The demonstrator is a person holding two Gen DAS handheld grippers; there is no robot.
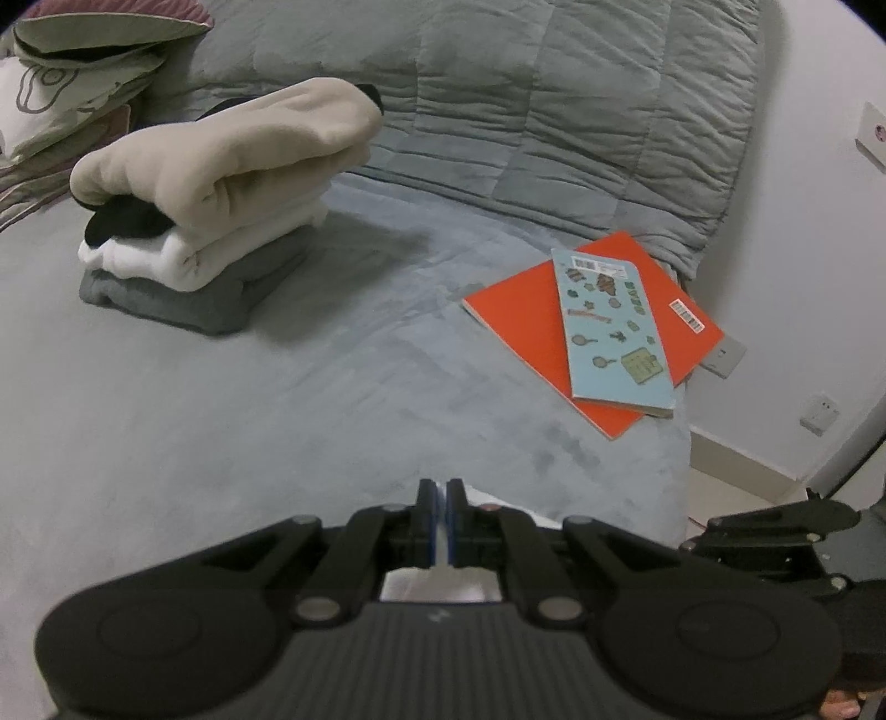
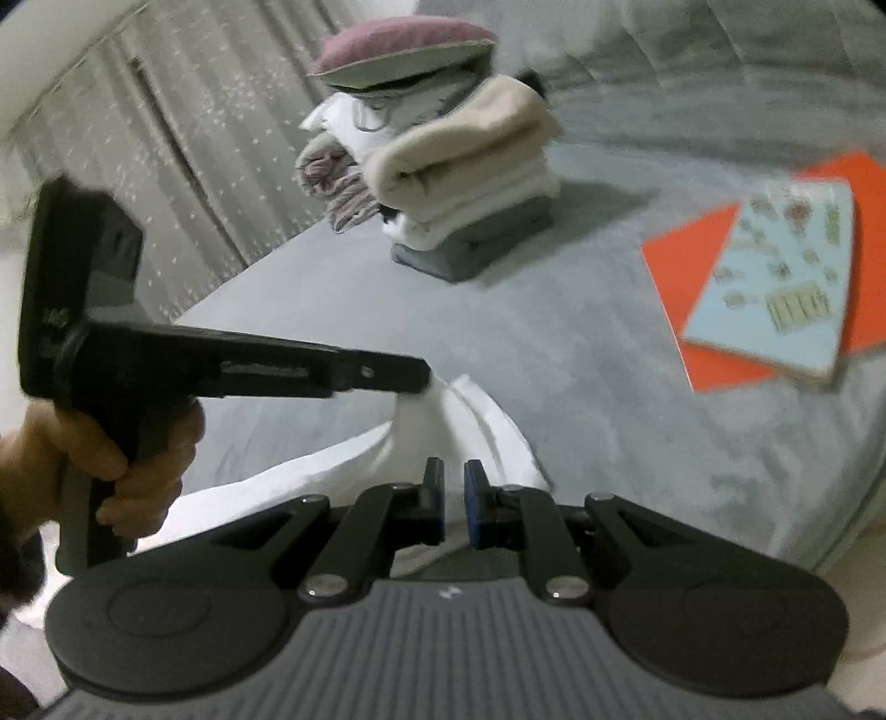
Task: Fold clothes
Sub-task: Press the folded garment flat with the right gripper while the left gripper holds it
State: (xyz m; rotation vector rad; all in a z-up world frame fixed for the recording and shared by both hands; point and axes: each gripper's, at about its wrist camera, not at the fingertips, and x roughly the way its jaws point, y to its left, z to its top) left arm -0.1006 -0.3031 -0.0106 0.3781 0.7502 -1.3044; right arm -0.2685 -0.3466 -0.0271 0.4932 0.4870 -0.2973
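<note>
A white garment (image 2: pixel 476 421) lies crumpled on the grey bed (image 2: pixel 609 443) close in front of me. My left gripper (image 2: pixel 423 382) comes in from the left, held by a hand (image 2: pixel 138 465), and is shut on a raised fold of that garment. In the left wrist view its jaws (image 1: pixel 441 495) are pressed together, with white cloth (image 1: pixel 437 584) showing beneath them. My right gripper (image 2: pixel 454 490) hovers just over the garment with its jaws a little apart and nothing pinched between the pads. A stack of folded clothes (image 1: pixel 221 221) (image 2: pixel 470 183), beige on white on grey, stands farther back.
An orange book with a light blue book (image 1: pixel 614 332) (image 2: pixel 775 277) on top lies at the bed's right side, near the edge. Pillows (image 1: pixel 72 72) (image 2: pixel 398 50) are piled behind the stack, beside a rumpled grey quilt (image 1: pixel 554 111). A curtain (image 2: pixel 166 166) hangs left; wall sockets (image 1: pixel 819 412) right.
</note>
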